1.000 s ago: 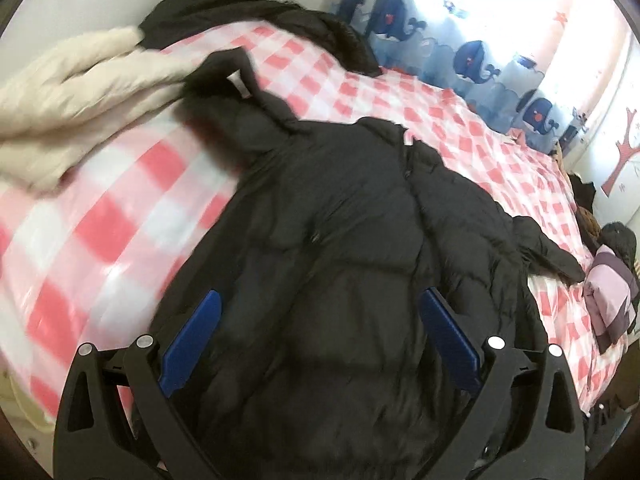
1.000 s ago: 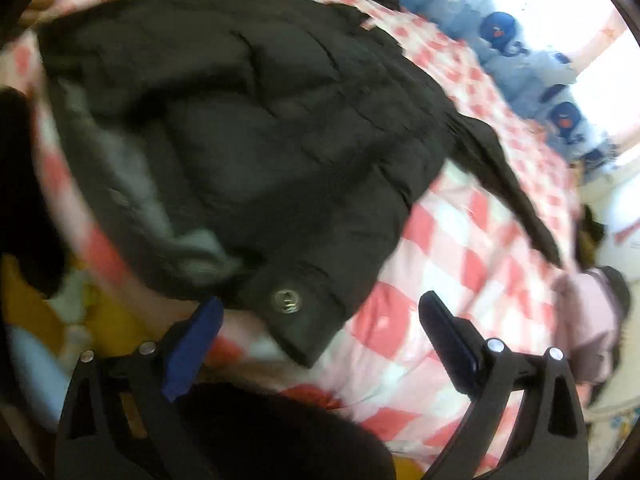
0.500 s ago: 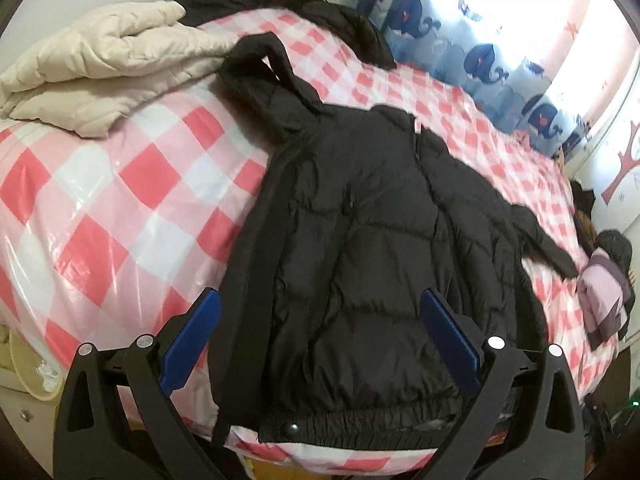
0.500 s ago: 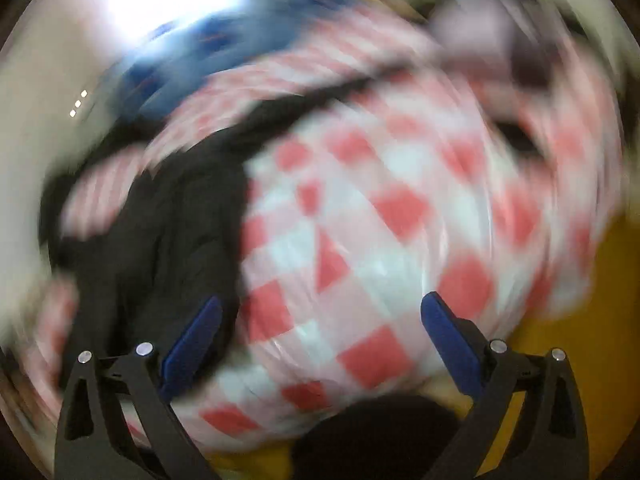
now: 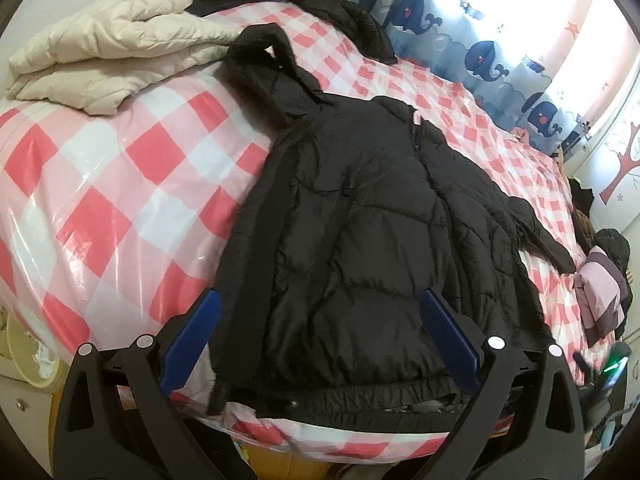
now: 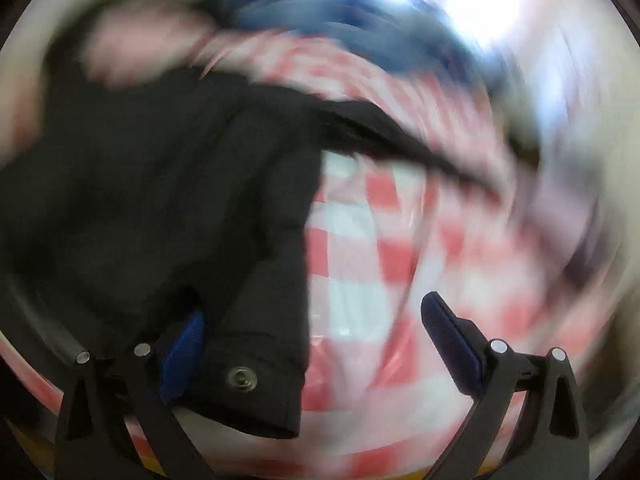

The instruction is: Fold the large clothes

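Black hooded puffer jacket (image 5: 360,248) spread front-up on the pink-and-white checked bed cover (image 5: 120,184), hem at the near edge, hood beside a folded cream quilted coat (image 5: 108,48). Left gripper (image 5: 316,332) hovers released above the hem, holding nothing. Right gripper (image 6: 312,336), jaws apart, appears to straddle the snap-buttoned hem corner (image 6: 256,380); view blurred

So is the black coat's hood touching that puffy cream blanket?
Touching. In the left wrist view the black jacket has its hood lying right against the edge of the folded cream quilt, with no checked bedcover showing between them.
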Tool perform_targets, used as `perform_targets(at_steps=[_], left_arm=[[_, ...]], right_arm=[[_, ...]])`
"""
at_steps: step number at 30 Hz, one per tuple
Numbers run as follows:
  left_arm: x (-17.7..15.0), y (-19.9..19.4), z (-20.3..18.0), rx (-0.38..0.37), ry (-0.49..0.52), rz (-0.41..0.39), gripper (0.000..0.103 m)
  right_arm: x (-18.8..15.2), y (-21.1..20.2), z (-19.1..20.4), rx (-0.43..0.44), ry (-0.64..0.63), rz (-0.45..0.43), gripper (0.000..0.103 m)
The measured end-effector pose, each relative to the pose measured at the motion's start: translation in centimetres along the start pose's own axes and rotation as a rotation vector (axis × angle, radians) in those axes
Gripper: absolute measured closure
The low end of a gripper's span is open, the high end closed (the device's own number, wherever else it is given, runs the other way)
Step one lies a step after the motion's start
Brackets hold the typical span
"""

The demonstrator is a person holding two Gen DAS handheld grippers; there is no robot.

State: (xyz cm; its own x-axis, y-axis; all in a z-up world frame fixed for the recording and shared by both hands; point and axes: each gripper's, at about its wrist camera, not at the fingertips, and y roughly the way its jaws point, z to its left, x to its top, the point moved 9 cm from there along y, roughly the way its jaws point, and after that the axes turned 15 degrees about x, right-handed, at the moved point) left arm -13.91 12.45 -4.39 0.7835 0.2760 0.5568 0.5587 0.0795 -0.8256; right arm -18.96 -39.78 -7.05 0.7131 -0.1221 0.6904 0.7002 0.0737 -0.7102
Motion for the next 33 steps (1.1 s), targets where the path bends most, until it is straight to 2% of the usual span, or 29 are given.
perform_targets(at_steps=[3,4,6,8,10,11,12,14,15,16,17,18,19,20,22,23,26,28,31,33], left_arm=[[-0.3,1.3,0.2,0.0,-0.009,0.035,0.007],[-0.5,1.8,0.1,-0.002,-0.006,0.05,0.007],[-0.7,2.2,-0.1,0.0,0.007,0.053,0.007],[-0.8,2.3,-0.3,0.008,0.024,0.046,0.007],[-0.7,2.6,-0.3,0.016,0.023,0.047,0.007],[-0.7,2.9,-0.3,0.022,0.021,0.052,0.007],[-0.6,3.0,-0.3,0.027,0.02,0.056,0.007],[-0.6,3.1,-0.6,0.029,0.015,0.062,0.007],[-0.5,2.9,-0.7,0.024,0.014,0.059,0.007],[-0.4,2.6,-1.0,0.018,0.019,0.05,0.007],[-0.4,2.5,-1.1,0.018,0.025,0.046,0.007],[-0.4,2.3,-1.2,0.019,0.03,0.044,0.007],[-0.2,2.1,-1.1,0.016,0.031,0.04,0.007],[-0.1,2.0,-0.9,0.013,0.029,0.035,0.007],[0.2,1.9,-0.6,0.02,0.034,0.024,0.007],[0.3,2.0,-0.3,0.03,0.039,0.019,0.007],[0.5,3.3,0.1,0.043,0.043,0.039,0.007],[0.4,4.0,-0.1,0.049,0.058,0.05,0.007],[1.2,4.2,0.2,0.061,0.066,0.026,0.007],[2.4,4.2,0.7,0.08,0.06,-0.001,0.007]], right_arm=[[-1.8,-2.0,-6.3,0.23,0.529,-0.133,0.007],[-2.6,-2.6,-7.6,0.251,0.628,-0.156,0.007],[-4.0,-3.9,-10.2,0.192,0.733,-0.176,0.007],[-4.6,-5.5,-11.6,0.16,0.759,-0.181,0.007],[-3.8,-7.6,-11.1,0.101,0.672,-0.217,0.007],[-2.8,-8.4,-9.6,0.085,0.581,-0.227,0.007],[-1.2,-8.3,-7.0,0.083,0.439,-0.203,0.007],[1.0,-6.8,-2.8,0.088,0.187,-0.123,0.007],[1.5,-4.8,0.8,0.048,-0.006,-0.035,0.007],[1.4,-3.0,3.3,0.002,-0.163,0.033,0.007],[1.0,-1.0,4.5,-0.093,-0.294,0.095,0.007],[0.5,0.6,4.2,-0.167,-0.351,0.139,0.007],[-0.2,2.4,2.7,-0.246,-0.372,0.221,0.007],[-1.4,3.5,0.6,-0.261,-0.331,0.303,0.007],[-2.6,3.5,-3.3,-0.28,-0.225,0.364,0.007],[-2.7,2.9,-4.8,-0.286,-0.173,0.37,0.007],[-2.7,1.2,-6.3,-0.338,-0.172,0.382,0.007],[-2.5,0.3,-5.7,-0.277,-0.121,0.361,0.007],[0.1,-1.3,-3.1,-0.189,-0.07,0.242,0.007],[3.0,-2.2,0.0,-0.066,-0.023,0.155,0.007]])
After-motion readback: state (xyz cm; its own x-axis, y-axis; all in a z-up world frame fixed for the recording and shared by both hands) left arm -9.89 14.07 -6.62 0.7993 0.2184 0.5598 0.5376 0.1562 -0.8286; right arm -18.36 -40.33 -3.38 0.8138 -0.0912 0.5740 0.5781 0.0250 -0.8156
